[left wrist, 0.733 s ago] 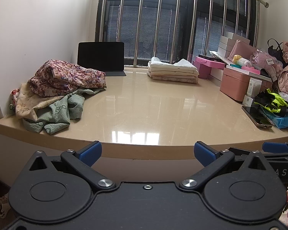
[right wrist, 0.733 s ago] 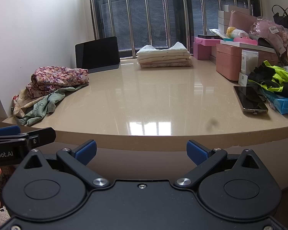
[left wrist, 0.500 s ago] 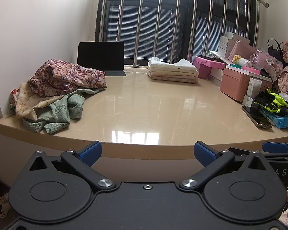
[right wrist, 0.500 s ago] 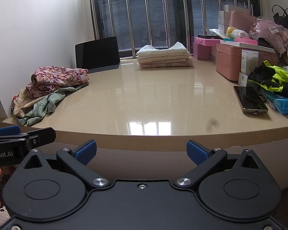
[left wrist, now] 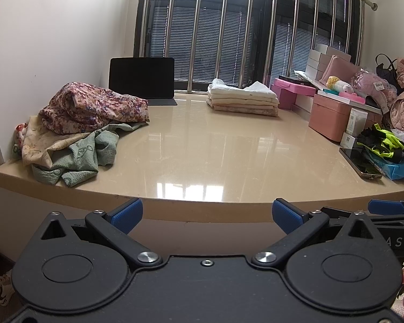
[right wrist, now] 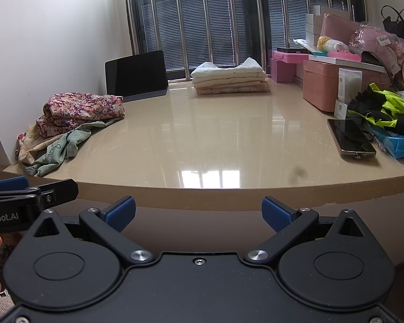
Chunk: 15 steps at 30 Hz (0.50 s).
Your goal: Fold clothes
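Beige glossy table (left wrist: 202, 145), dark smudge (right wrist: 297, 173) visible only from right wrist, left gripper (left wrist: 206, 211) and right gripper (right wrist: 198, 211) both spread wide, empty, short of the edge, unfolded clothes heap (left wrist: 78, 123) far left, folded stack (left wrist: 242, 99) at back, phone (right wrist: 350, 137) right.

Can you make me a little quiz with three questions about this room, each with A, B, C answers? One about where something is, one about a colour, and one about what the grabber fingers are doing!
1. Where is the neat folded stack?
A. At the back of the table, by the window
B. On the floor
C. On top of the pink box

2. What colour is the cloth at the bottom front of the messy clothes pile?
A. Bright yellow
B. Pale green
C. Black

3. What is the left gripper doing?
A. Squeezing a shirt
B. Shut on nothing
C. Open, holding nothing

Answers:
1 A, it sits near the window bars.
2 B, green cloth spills toward the table edge.
3 C, its blue fingers stand wide apart with only air between.
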Each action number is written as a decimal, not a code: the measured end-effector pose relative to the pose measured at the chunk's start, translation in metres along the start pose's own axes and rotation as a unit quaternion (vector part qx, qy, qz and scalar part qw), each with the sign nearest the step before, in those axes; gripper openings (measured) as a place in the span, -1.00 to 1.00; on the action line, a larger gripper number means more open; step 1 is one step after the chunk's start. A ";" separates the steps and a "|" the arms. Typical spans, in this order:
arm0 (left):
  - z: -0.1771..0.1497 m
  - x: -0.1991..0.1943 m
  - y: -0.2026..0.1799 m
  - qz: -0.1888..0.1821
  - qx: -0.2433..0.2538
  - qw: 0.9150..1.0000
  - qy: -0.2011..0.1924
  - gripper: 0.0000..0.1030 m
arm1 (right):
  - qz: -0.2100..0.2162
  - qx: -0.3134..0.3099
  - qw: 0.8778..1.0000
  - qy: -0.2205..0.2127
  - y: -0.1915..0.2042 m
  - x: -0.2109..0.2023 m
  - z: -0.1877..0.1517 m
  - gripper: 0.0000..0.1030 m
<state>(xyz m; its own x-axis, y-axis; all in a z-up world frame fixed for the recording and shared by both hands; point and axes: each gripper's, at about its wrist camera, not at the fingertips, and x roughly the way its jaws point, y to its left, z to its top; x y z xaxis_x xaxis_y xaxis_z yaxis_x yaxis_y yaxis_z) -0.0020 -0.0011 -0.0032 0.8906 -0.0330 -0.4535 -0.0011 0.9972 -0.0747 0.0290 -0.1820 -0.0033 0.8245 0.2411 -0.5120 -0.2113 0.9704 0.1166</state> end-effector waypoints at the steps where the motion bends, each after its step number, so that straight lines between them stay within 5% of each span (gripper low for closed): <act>1: 0.000 0.000 0.000 0.000 0.000 1.000 0.000 1.00 | 0.000 0.000 1.000 0.000 0.000 0.000 0.000 0.97; 15: 0.001 0.001 0.002 -0.001 -0.001 1.000 0.003 1.00 | 0.000 0.001 1.000 0.003 -0.001 0.001 0.001 0.97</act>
<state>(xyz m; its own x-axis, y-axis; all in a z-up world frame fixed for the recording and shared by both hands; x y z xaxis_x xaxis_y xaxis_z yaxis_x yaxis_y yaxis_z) -0.0007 0.0008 -0.0027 0.8877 -0.0349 -0.4590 -0.0011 0.9970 -0.0779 0.0302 -0.1824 -0.0027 0.8216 0.2415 -0.5164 -0.2106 0.9703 0.1189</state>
